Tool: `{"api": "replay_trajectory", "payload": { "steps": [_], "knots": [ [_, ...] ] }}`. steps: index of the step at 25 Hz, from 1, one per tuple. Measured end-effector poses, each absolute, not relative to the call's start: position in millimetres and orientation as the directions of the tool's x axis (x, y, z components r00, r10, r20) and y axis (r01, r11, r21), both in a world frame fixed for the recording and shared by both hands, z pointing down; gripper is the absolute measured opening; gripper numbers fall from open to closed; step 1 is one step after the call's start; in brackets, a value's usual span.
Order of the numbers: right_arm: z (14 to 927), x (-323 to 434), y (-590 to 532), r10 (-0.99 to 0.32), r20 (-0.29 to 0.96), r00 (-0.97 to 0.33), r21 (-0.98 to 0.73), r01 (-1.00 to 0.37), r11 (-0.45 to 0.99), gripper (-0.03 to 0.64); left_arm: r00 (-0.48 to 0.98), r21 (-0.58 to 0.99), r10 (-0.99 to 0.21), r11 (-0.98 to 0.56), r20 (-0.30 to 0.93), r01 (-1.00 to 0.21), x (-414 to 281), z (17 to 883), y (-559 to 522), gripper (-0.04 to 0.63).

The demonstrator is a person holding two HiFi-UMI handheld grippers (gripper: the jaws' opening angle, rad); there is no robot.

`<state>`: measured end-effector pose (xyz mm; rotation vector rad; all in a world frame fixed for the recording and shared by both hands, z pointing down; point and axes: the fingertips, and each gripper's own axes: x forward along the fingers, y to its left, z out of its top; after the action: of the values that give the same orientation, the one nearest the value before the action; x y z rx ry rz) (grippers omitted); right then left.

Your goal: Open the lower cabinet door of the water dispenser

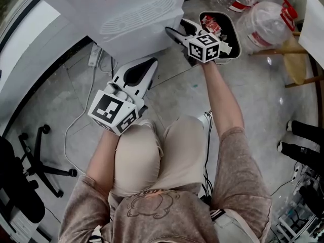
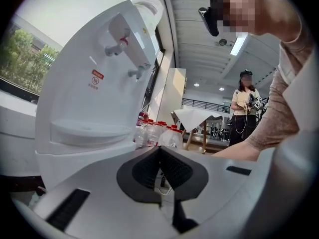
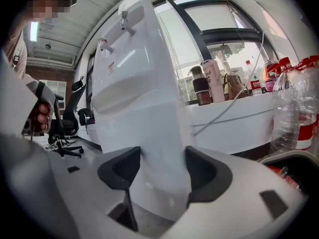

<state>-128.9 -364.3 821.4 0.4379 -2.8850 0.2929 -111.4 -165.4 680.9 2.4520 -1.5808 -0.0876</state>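
The right gripper (image 3: 162, 156), nearer, has its jaws spread astride the upright edge of the lower cabinet door (image 3: 149, 128); the left gripper (image 2: 159, 149) hangs back, jaws pressed together.

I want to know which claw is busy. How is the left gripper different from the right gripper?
The white, black-padded left gripper has its jaws shut, nothing between; the matching right gripper has them apart around a lower corner of the tall white water dispenser. The left gripper sits back from the dispenser; the right gripper straddles it. Both carry a marker cube.
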Motion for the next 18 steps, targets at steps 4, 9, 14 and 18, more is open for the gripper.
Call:
{"api": "replay_trajectory", "payload": {
  "steps": [4,9,14,18],
  "knots": [
    [822.3,-123.8,-356.8,-0.292,0.225,-0.929,-0.165,-0.332,0.929,0.278,0.404,0.209,-0.912,-0.382,0.074,-0.900,-112.4,683.5,-156.6,0.017],
    [822.2,-113.3,-347.2,-0.323,0.218,-0.921,-0.167,-0.361,0.917,0.270,0.396,0.235,-0.916,-0.372,0.062,-0.898,-113.8,682.7,-146.4,0.017],
    [823.6,-102.6,-335.5,-0.336,0.218,-0.916,-0.175,-0.376,0.910,0.248,0.394,0.232,-0.916,-0.370,0.069,-0.900,-112.6,682.6,-142.2,0.017],
    [824.6,-93.3,-326.6,-0.339,0.229,-0.912,-0.170,-0.381,0.909,0.227,0.404,0.235,-0.912,-0.379,0.065,-0.895,-109.2,683.3,-142.2,0.017]
  ]
}}
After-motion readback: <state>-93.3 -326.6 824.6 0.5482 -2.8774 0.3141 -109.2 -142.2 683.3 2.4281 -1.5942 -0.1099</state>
